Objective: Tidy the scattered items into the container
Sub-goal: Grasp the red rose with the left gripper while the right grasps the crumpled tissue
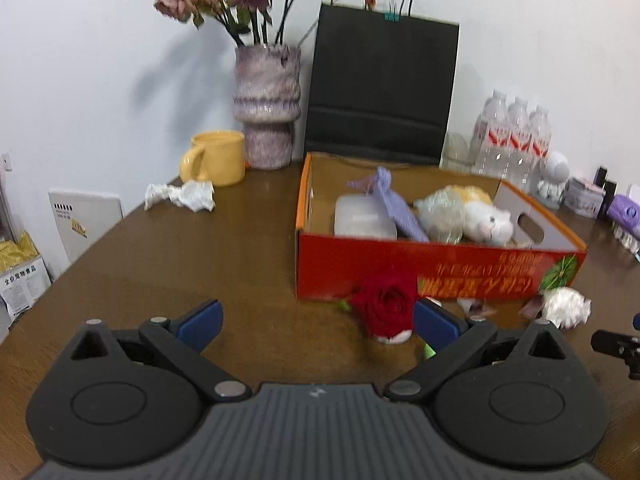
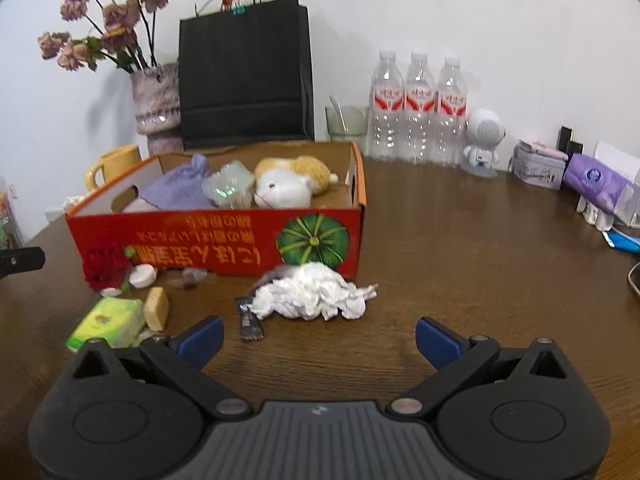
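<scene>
Box sitting mid-surface, loose items lying in front of it

In the right wrist view, the box (image 2: 224, 240) is holding a plush toy (image 2: 288, 184) and a pouch (image 2: 180, 188); the crumpled tissue (image 2: 316, 292) is lying before it at centre frame, the rose (image 2: 105, 266) at its lower-left corner, the bottles (image 2: 418, 108) standing behind to the right.
</scene>
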{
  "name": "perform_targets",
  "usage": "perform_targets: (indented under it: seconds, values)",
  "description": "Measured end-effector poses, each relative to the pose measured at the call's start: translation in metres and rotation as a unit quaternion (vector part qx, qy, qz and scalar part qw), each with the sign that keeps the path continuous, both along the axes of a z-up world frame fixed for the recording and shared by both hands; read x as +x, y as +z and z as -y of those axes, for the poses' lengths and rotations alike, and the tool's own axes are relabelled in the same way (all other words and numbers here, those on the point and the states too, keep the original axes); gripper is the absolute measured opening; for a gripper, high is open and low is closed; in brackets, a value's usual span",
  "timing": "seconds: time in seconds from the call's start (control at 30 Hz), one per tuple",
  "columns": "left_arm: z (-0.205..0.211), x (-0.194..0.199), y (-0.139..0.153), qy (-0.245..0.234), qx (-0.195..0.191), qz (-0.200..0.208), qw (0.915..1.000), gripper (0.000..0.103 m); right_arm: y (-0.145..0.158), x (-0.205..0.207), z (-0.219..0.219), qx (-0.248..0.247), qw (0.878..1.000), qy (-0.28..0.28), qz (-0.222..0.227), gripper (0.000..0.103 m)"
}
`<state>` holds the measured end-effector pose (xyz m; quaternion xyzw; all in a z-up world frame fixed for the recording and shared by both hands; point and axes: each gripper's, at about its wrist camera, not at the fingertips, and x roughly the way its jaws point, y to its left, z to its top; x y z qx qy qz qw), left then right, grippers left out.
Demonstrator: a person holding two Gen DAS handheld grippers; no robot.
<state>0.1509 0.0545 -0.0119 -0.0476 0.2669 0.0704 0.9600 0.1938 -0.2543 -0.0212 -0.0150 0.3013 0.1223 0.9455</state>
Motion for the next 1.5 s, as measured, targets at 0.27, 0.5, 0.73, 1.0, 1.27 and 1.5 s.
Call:
perform_targets:
  seconds: [0.27, 0.5, 0.73, 1.0, 1.27, 1.5]
  values:
    - [0.009, 0.03, -0.012, -0.021, 0.011, -0.021, 0.9995, 0.103, -0.008, 0.03, -0.013, -0.032, 0.999, 0.014, -0.004, 0.102]
    - [0.025, 0.068, -0.025, -0.04, 0.025, -0.043, 0.9979, 0.103, -0.016, 0.058, -0.023, -0.031, 0.999, 0.019, -0.015, 0.102]
    - [0.028, 0.084, -0.037, -0.046, -0.002, -0.064, 0.9969, 0.084, -0.025, 0.069, -0.027, -0.025, 0.999, 0.029, -0.031, 0.09]
    - [0.023, 0.083, -0.041, -0.052, -0.023, -0.062, 0.9964, 0.066, -0.025, 0.068, -0.016, 0.008, 0.999, 0.027, -0.038, 0.061]
    - [0.02, 0.079, -0.042, -0.05, -0.028, -0.058, 0.9967, 0.044, -0.024, 0.065, -0.009, 0.032, 0.998, 0.028, -0.036, 0.033]
    - [0.019, 0.072, -0.043, -0.055, -0.034, -0.052, 0.9965, 0.042, -0.023, 0.056, -0.006, 0.036, 0.998, 0.03, -0.03, 0.028]
